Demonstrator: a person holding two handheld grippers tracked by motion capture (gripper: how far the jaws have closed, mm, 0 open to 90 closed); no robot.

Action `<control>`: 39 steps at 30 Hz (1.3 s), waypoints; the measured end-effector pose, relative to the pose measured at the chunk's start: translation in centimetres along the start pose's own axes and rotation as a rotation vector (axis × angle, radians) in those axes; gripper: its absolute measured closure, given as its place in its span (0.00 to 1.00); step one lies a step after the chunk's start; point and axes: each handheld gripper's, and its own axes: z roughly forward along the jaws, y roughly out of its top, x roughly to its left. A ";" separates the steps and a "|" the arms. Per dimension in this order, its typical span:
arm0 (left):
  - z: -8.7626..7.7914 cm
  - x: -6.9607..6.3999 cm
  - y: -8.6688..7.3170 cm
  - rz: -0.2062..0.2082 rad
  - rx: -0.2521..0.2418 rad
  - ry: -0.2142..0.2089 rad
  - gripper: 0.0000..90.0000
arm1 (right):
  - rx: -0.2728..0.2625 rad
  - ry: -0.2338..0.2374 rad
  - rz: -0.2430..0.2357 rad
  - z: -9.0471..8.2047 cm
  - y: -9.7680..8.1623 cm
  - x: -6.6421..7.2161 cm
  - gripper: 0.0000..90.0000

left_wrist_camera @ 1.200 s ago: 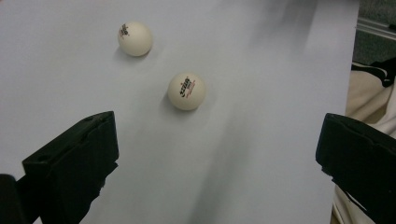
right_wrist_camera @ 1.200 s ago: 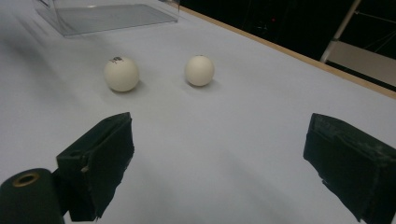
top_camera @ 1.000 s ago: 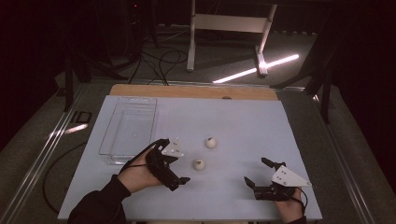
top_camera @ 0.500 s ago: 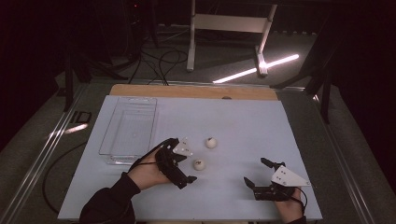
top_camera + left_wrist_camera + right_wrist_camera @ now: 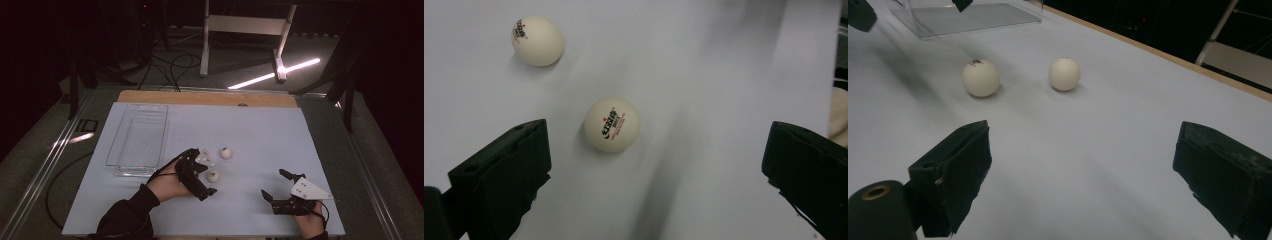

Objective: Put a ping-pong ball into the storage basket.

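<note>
Nothing had been picked up yet: both ping-pong balls lay on the white table sheet (image 5: 260, 130), and the clear tray (image 5: 137, 140) at your left looked empty. Your left gripper (image 5: 205, 177) hung spread wide over the nearer ball (image 5: 213, 176), which sat between its jaws ungripped; the farther ball (image 5: 225, 153) rested apart. Your right gripper (image 5: 275, 187) waited open, holding nothing. Since a second earlier, your left gripper had slid rightward onto that ball.

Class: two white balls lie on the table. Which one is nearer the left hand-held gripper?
The ball with the printed logo facing up, lying between the open left hand-held gripper jaws; the other ball lies farther off, beyond them.
</note>
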 end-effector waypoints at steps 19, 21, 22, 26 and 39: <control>2.0 1.1 0.6 -0.115 0.026 0.015 0.04 | 0.001 0.005 -0.004 0.1 0.0 0.0 0.09; 2.2 1.2 0.6 -0.137 0.035 0.019 0.05 | 0.001 0.006 0.000 0.1 0.0 0.0 0.09; 2.3 1.2 0.6 -0.150 0.036 0.022 0.05 | 0.002 0.006 0.001 0.1 -0.1 0.0 0.09; 2.5 1.3 0.6 -0.179 0.038 0.038 0.08 | 0.003 0.007 0.000 0.1 0.0 0.0 0.09; 3.1 1.5 1.0 -0.266 0.053 0.060 0.18 | 0.004 0.009 -0.001 0.1 -0.1 0.0 0.09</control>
